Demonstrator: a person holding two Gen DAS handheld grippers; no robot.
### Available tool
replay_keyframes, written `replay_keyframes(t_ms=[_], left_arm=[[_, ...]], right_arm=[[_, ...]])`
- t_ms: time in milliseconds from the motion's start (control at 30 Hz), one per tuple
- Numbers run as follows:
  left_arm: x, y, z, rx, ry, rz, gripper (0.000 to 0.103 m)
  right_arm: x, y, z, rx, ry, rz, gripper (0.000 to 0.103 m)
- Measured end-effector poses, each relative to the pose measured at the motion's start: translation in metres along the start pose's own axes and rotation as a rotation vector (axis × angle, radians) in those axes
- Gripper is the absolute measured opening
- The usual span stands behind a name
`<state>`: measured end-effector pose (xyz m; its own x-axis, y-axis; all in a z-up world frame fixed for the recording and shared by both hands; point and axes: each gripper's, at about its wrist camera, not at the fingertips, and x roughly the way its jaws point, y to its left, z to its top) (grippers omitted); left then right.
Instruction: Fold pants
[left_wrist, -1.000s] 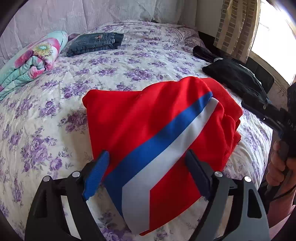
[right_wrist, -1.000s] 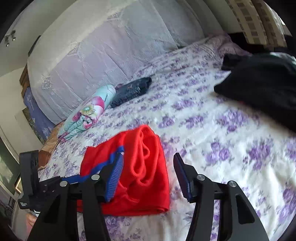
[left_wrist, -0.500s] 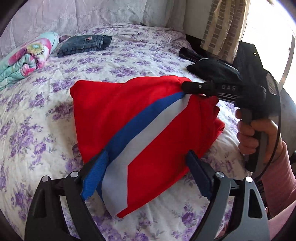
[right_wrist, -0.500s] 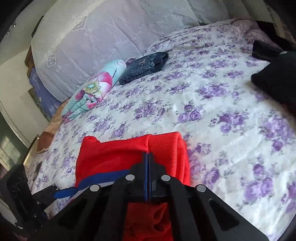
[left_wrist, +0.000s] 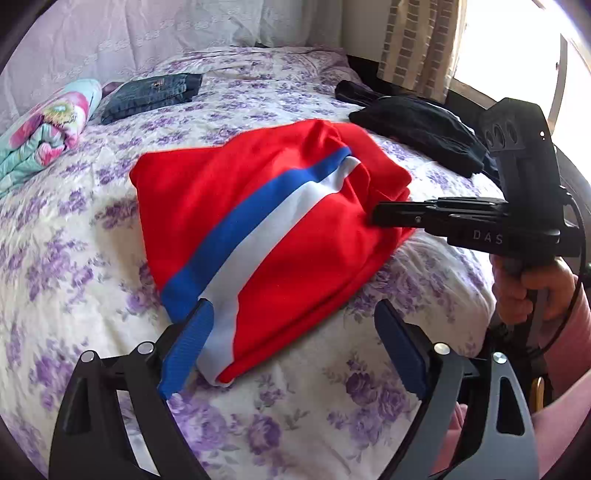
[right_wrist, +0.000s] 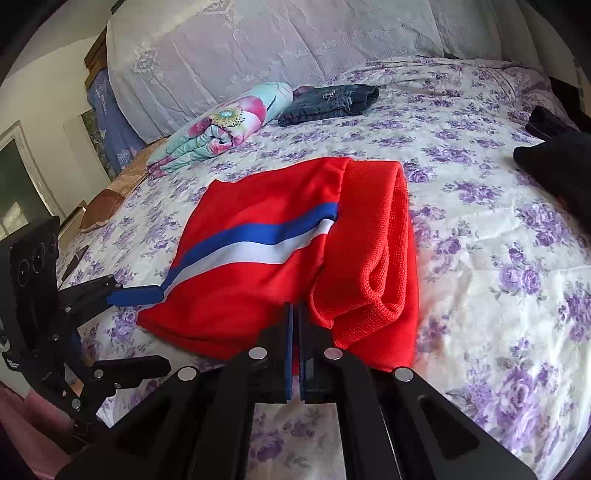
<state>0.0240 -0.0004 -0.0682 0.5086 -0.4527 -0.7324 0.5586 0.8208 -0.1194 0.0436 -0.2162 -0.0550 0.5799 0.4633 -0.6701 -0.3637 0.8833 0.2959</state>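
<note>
Lying folded, red pants (left_wrist: 280, 225), stripe running diagonally, right gripper (right_wrist: 295, 325) clamping edge

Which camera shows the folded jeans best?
The right wrist view: the jeans lie whole beside the flowery blanket, with stitching visible. The left wrist view shows the jeans whole too, but farther off and flatter.

The black garment (right_wrist: 557, 166) is cut off at the right edge — so is the rolled floral blanket (left_wrist: 33, 136) at the left edge. Whether the right gripper (right_wrist: 294, 325) pinches cloth is hidden.

Red pants (left_wrist: 295, 221), blue-white stripe
</note>
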Motion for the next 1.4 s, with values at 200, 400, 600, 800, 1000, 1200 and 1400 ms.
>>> replay_keyframes(t_ms=[200, 400, 600, 800, 1000, 1200, 1400], left_arm=[[-0.022, 0.032, 0.065, 0.042, -0.103, 0.026, 0.086], [0.042, 0.083, 0.107, -0.123, 0.024, -0.147, 0.086], [0.080, 0.124, 0.089, -0.259, 0.116, -0.141, 0.069], [0.020, 0.107, 0.086, -0.235, -0.022, -0.017, 0.084], [-0.012, 0.057, 0.053, -0.148, -0.058, -0.056, 0.087], [0.026, 0.045, 0.001, -0.194, 0.077, 0.013, 0.094], [0.015, 0.055, -0.005, -0.225, 0.103, 0.040, 0.096]], right_arm=[[-0.019, 0.022, 0.034, -0.059, -0.127, 0.013, 0.029], [0.022, -0.001, 0.075, -0.015, -0.119, -0.050, 0.033], [0.039, -0.045, 0.063, 0.100, -0.064, -0.036, 0.006], [-0.013, 0.002, 0.051, -0.028, -0.149, -0.020, 0.021], [-0.004, 0.026, 0.022, -0.157, -0.042, -0.043, 0.027], [0.007, 0.016, 0.001, -0.173, 0.002, -0.075, 0.025], [-0.002, 0.009, -0.001, -0.152, 0.010, -0.046, 0.025]])
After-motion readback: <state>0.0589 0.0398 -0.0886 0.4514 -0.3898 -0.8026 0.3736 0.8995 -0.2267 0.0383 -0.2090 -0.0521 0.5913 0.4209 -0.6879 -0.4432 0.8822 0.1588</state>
